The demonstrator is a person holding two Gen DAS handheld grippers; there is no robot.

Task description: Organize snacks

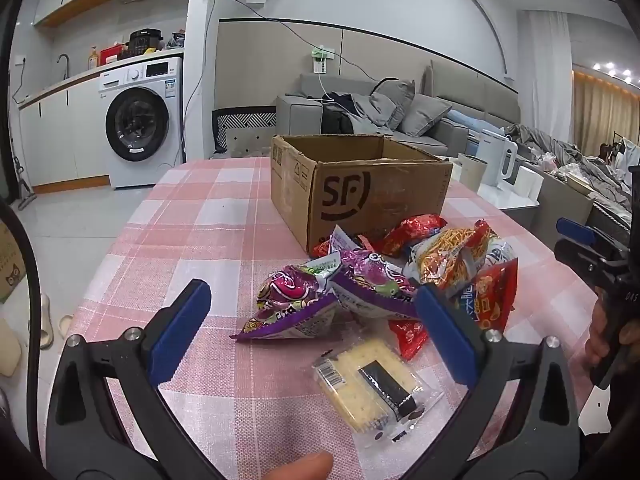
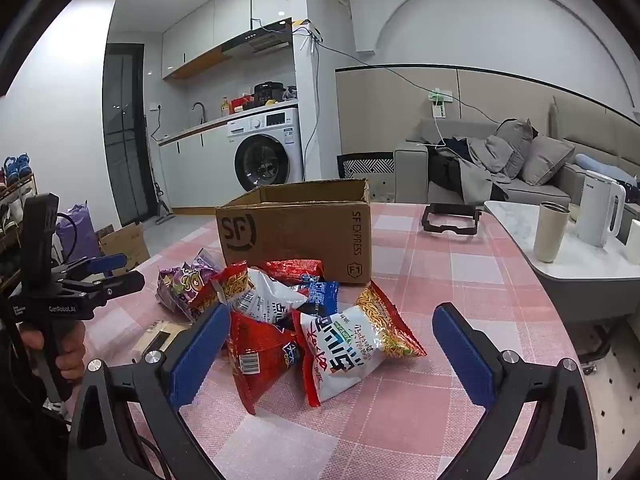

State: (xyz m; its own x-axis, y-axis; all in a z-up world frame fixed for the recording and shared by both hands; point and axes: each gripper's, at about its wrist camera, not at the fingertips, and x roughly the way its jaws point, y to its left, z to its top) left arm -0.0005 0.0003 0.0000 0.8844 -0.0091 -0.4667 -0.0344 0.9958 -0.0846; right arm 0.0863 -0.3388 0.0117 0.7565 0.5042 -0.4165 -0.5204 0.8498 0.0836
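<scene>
A pile of snack bags lies on the pink checked tablecloth in front of an open cardboard SF box. In the left wrist view, purple bags and a clear cracker pack lie between my open left gripper fingers. In the right wrist view, a red bag and a white-and-red noodle snack bag lie between the open right gripper fingers. The box stands just behind the pile. Both grippers are empty and hover above the table.
A black frame-like object lies on the table to the right of the box. A side table holds a beige cup and a white kettle. A sofa and a washing machine stand behind.
</scene>
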